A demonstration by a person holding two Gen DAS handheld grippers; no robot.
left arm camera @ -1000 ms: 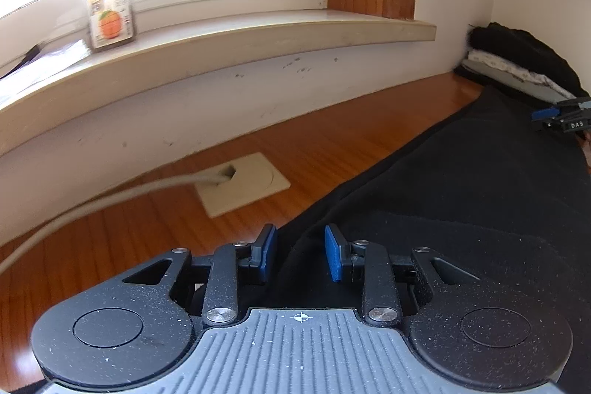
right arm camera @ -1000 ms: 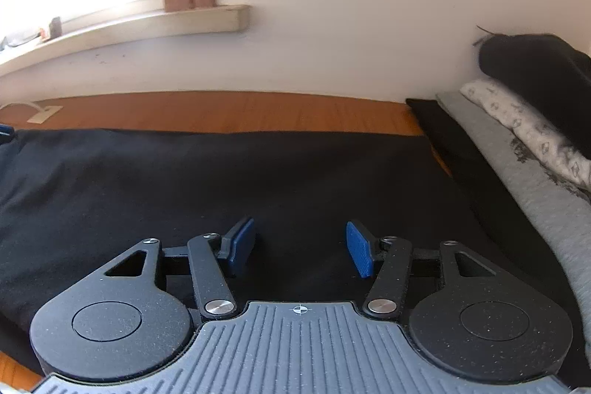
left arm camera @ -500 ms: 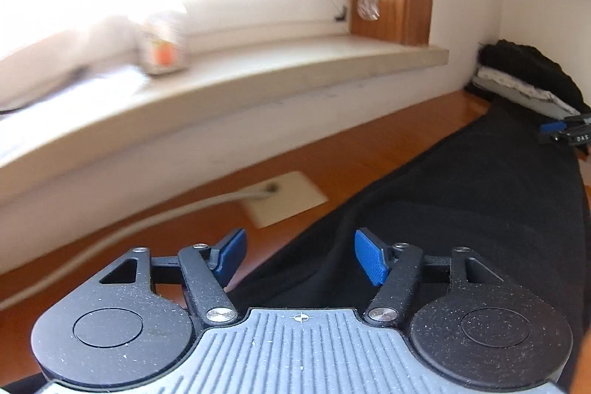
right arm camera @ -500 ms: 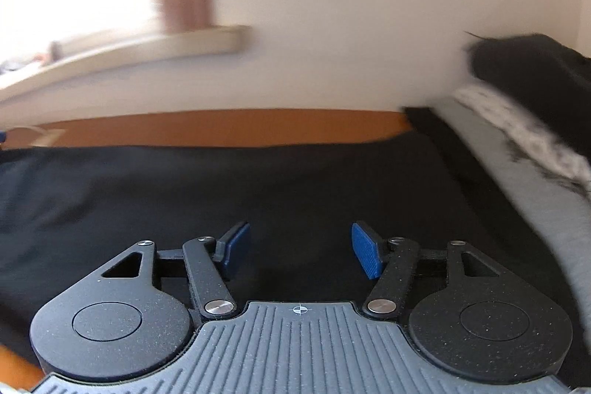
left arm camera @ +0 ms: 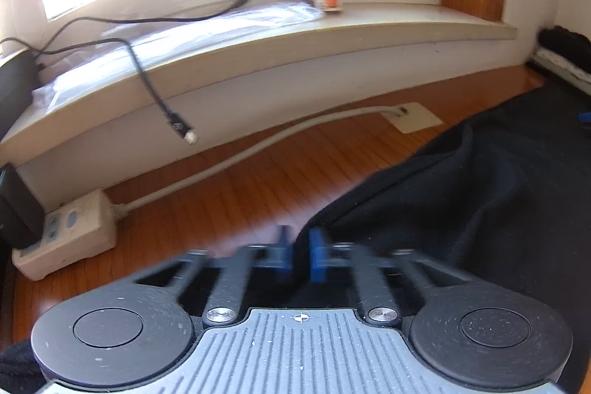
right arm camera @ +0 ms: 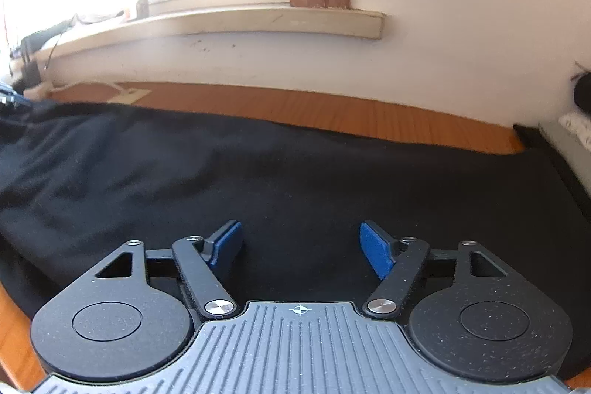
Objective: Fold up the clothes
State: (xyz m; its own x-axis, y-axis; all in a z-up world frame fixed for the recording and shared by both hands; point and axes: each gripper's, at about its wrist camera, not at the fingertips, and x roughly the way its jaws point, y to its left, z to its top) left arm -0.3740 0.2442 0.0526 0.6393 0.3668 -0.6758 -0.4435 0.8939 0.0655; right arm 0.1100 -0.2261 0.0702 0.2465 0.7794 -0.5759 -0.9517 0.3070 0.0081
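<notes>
Left tongs point(left arm camera: 301, 255) tilt downward, clamped on black garment point(left arm camera: 480, 209)'s edge; right tongs point(right arm camera: 301, 248) gape above it.

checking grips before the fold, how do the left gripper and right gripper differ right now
The left gripper has just closed, shut on the black garment's edge; the right gripper has been opening, its pads clear above the cloth. The left looks motion-blurred, the right sharp. Both have blue pads.
</notes>
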